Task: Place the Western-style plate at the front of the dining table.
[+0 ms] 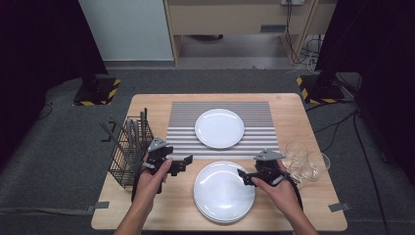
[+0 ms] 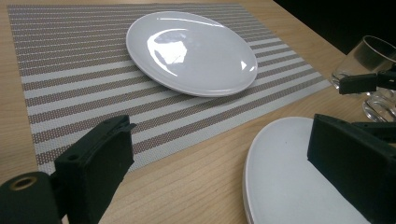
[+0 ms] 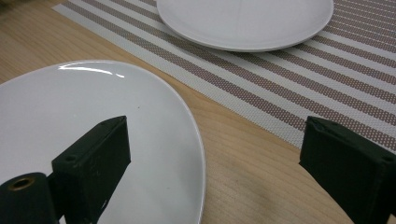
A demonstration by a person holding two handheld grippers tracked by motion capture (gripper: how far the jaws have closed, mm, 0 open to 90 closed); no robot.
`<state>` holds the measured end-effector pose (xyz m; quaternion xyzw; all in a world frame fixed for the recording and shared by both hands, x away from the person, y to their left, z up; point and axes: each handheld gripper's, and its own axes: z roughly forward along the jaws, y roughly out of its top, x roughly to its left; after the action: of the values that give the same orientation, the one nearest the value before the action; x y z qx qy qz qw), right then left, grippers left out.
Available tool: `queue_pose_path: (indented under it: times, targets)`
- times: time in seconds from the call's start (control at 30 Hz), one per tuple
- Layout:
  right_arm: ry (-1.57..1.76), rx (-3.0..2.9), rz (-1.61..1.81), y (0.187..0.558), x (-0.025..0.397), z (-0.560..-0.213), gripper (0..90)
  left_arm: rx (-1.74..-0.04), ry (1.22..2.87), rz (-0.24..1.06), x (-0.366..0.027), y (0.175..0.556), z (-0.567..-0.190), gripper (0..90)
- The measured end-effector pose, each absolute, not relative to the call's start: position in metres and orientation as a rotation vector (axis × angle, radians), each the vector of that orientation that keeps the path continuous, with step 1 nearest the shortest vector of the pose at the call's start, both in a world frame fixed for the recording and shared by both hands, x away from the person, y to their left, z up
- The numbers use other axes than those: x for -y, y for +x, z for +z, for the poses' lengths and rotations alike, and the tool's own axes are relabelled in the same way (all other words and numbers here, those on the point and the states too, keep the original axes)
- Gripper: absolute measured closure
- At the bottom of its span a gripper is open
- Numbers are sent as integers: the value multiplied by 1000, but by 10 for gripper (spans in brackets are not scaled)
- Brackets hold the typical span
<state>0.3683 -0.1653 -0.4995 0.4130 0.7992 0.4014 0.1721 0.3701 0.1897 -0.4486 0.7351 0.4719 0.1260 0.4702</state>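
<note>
Two grippers, left gripper and right gripper, gape wide and empty at nine and three o'clock of the plate stack. One plate already sits on the placemat at twelve o'clock; the stack looks untouched, so lifting its top plate remains.

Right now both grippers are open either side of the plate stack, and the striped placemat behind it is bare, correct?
Not quite. The striped placemat is not bare: a white plate sits on it, as the high view shows. The rest holds: left gripper and right gripper are open either side of the plate stack.
</note>
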Motion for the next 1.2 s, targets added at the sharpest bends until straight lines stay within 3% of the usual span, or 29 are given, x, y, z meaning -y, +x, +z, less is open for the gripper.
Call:
queue_pose_path:
  times: [1.2]
  targets:
    - [1110,-2268,1158,355,171,-497,81,-1120,1749,328,-220,342,-415,42]
